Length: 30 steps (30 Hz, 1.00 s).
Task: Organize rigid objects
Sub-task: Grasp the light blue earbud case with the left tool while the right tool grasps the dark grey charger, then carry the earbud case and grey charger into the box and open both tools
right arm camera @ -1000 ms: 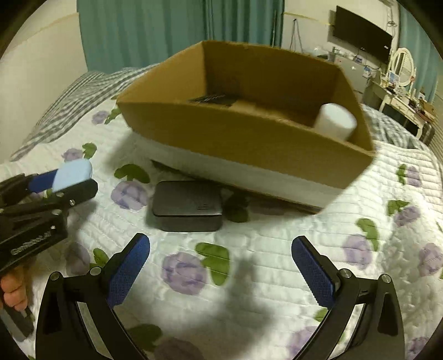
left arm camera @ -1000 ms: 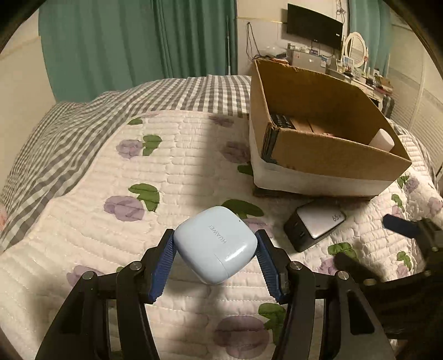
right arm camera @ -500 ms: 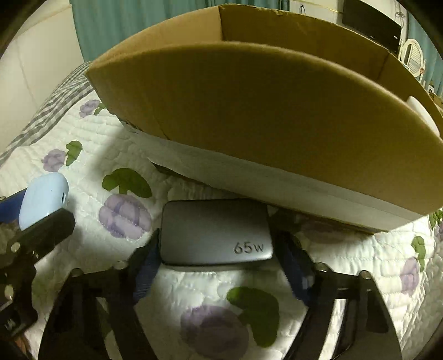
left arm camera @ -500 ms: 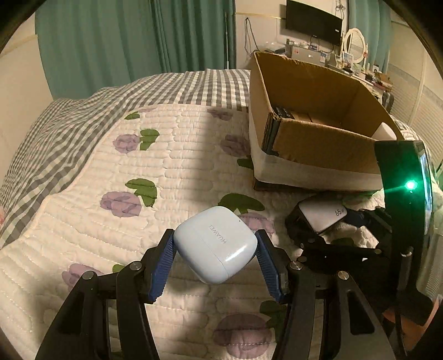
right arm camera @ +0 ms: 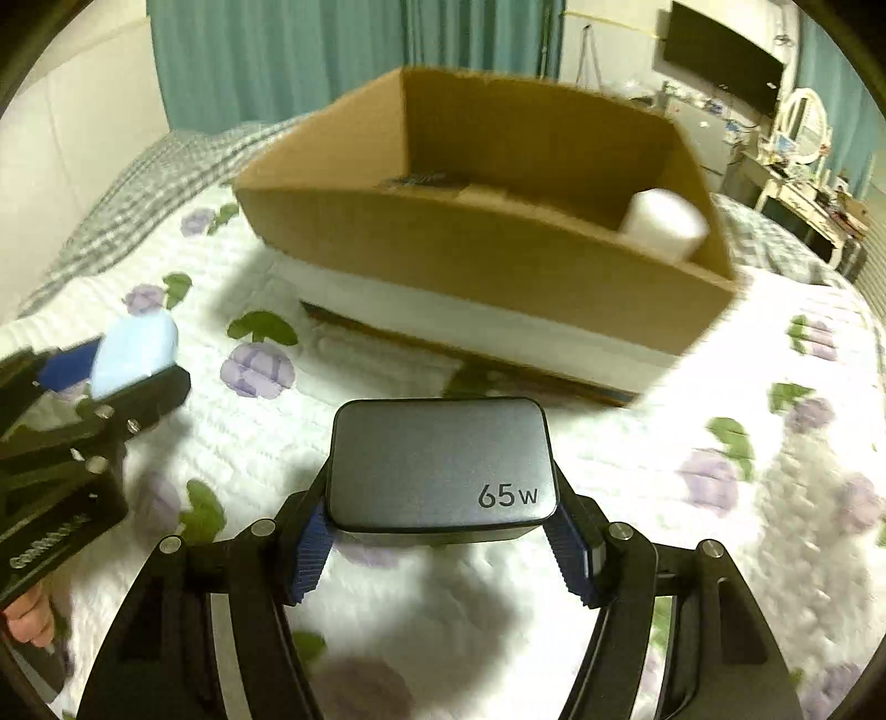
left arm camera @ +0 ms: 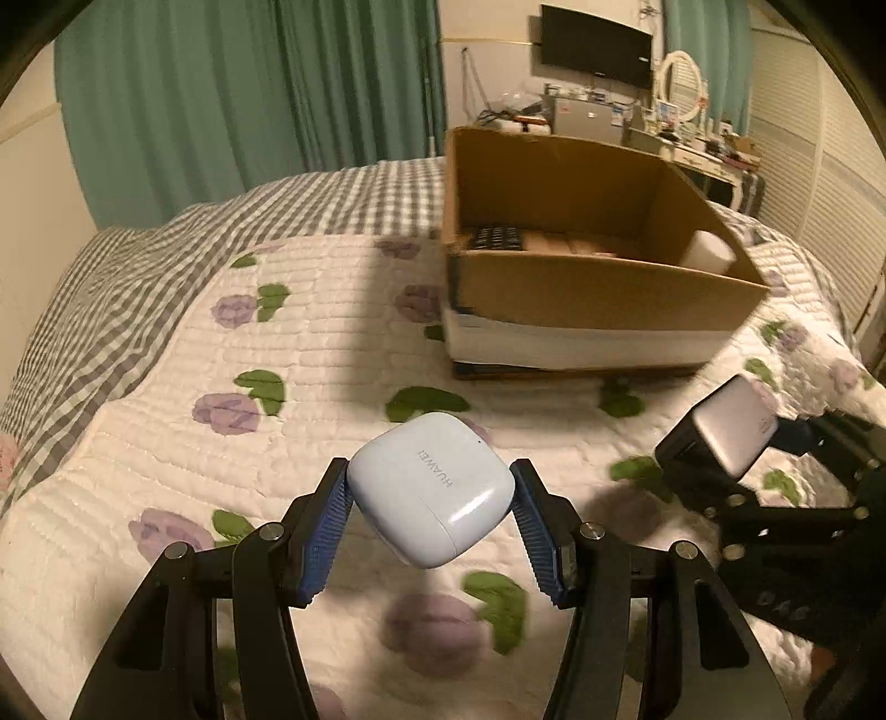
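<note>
My left gripper (left arm camera: 432, 531) is shut on a pale blue earbud case (left arm camera: 431, 486) marked HUAWEI and holds it above the quilt. My right gripper (right arm camera: 443, 531) is shut on a grey 65 W charger (right arm camera: 440, 462), lifted off the bed. The charger also shows at the right of the left wrist view (left arm camera: 720, 437), and the earbud case at the left of the right wrist view (right arm camera: 135, 351). An open cardboard box (left arm camera: 603, 293) stands on the bed ahead, holding a dark remote (left arm camera: 494, 239) and a white cylinder (left arm camera: 709, 252).
The bed carries a white quilt with purple flowers (left arm camera: 310, 354) over a grey checked blanket (left arm camera: 122, 266). Green curtains (left arm camera: 249, 94) hang behind. A desk with a monitor (left arm camera: 595, 41) and a mirror stands at the far right.
My right gripper has closed on the charger and lifted it off the quilt. Both grippers have risen, so more of the box's inside shows. The earbud case stays in my left gripper.
</note>
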{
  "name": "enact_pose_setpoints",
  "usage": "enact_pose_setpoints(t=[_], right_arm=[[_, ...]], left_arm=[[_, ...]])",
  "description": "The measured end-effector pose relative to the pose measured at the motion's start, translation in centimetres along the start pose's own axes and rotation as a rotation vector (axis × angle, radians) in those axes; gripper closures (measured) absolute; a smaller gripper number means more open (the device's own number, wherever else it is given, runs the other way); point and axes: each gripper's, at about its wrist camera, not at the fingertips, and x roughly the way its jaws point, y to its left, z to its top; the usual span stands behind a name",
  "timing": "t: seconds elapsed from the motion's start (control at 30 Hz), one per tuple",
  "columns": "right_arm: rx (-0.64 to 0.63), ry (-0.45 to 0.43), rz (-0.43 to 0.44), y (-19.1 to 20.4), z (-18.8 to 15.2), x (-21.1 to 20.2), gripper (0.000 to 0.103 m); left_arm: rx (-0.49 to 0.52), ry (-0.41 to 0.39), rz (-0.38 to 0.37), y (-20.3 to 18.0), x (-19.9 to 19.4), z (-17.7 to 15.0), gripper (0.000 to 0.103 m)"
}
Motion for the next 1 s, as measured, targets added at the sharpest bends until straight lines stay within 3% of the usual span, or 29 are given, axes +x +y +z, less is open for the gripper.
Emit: enact_pose_setpoints(t=[0.17, 0.27, 0.6, 0.8, 1.0], right_arm=[[0.037, -0.031, -0.003, -2.0, -2.0, -3.9, 0.036], [0.052, -0.097, 0.003, -3.4, -1.8, -7.4, 0.036], [0.033, -0.316, 0.022, -5.4, 5.8, -15.7, 0.036], [0.015, -0.382, 0.014, -6.3, 11.2, -16.7, 0.036], [0.033, -0.383, 0.01, -7.8, 16.0, -13.5, 0.036]], left_arm=[[0.011, -0.021, -0.025, -2.2, -2.5, 0.4, 0.044], [0.023, -0.049, -0.051, -3.5, -4.3, 1.4, 0.044], [0.069, -0.209, -0.079, -5.0, -9.4, 9.3, 0.044], [0.099, -0.272, -0.069, -4.9, -7.9, 15.1, 0.044], [0.142, -0.276, -0.075, -5.1, -2.9, 18.9, 0.044]])
